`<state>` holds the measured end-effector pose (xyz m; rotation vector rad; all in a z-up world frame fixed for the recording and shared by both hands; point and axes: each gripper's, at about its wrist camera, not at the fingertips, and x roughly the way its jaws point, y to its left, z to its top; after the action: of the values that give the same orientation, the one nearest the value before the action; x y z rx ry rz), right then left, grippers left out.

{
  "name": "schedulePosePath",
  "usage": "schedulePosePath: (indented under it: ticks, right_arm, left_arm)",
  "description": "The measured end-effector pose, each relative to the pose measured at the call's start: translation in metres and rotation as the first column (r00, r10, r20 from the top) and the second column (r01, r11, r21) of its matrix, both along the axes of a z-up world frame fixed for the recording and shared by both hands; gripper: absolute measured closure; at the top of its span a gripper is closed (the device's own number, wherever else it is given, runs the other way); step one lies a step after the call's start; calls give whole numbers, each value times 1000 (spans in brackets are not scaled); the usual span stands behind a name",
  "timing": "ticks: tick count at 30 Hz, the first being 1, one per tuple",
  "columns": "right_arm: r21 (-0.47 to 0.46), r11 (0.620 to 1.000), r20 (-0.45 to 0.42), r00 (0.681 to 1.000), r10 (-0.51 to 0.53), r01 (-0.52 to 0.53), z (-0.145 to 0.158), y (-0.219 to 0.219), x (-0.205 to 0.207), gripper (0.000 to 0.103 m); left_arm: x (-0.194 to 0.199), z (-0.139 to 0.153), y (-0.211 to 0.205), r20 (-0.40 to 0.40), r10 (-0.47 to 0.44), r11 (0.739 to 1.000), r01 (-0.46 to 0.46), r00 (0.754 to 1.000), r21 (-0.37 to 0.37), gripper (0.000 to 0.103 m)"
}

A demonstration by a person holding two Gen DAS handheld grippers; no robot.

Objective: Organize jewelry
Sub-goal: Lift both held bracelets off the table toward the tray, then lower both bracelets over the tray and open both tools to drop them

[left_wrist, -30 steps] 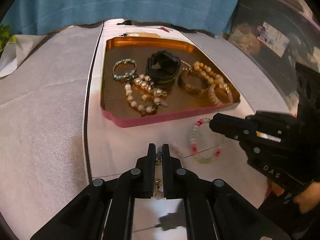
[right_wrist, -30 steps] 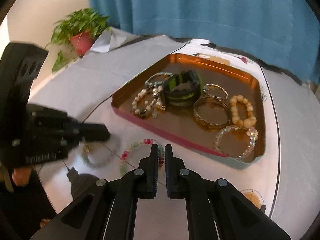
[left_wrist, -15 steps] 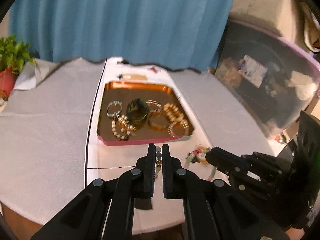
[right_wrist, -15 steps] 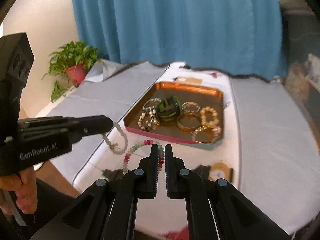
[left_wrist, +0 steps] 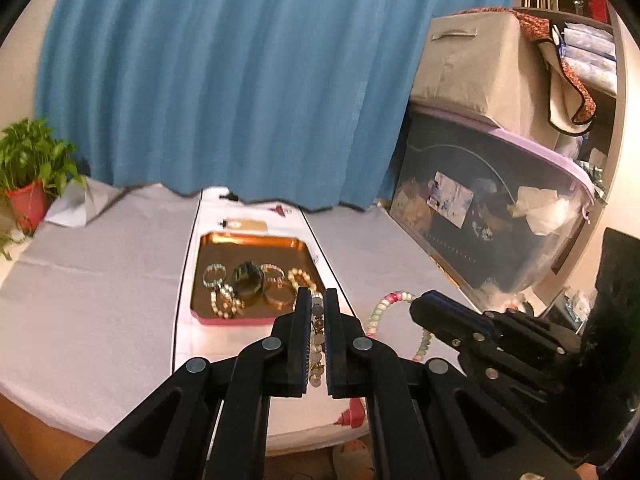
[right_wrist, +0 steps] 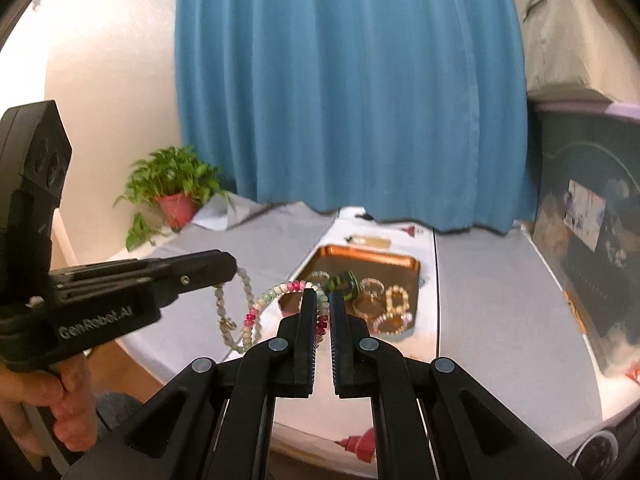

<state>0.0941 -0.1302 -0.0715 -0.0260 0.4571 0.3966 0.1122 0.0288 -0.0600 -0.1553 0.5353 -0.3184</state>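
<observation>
My left gripper (left_wrist: 318,300) is shut on a grey-and-white bead bracelet (left_wrist: 317,332), which hangs from it in the right wrist view (right_wrist: 224,312). My right gripper (right_wrist: 323,300) is shut on a pink, green and white bead bracelet (right_wrist: 260,308); it dangles from that gripper in the left wrist view (left_wrist: 384,308). Both are held in the air, well back from the table's near edge. The copper tray (left_wrist: 212,252) with a pink rim lies ahead on a white runner and holds several bracelets and a black-green band (left_wrist: 248,280).
A potted plant (right_wrist: 172,192) stands at the table's far left. A blue curtain (left_wrist: 224,80) hangs behind. A dark storage bin (left_wrist: 480,220) with a fabric box on top sits right of the table. A gold phone (left_wrist: 248,225) lies behind the tray.
Both grippers lifted their bracelets off the table and pulled up and back from the tray, which now looks smaller and farther away.
</observation>
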Motion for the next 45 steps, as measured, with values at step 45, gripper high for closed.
schedulePosePath:
  ticks: [45]
  right_arm:
    - [-14,998,-277,958,-70,69,-172,-13,378,96]
  left_arm:
    - [348,-175,34,-299,78,986,-118,951,-116,100]
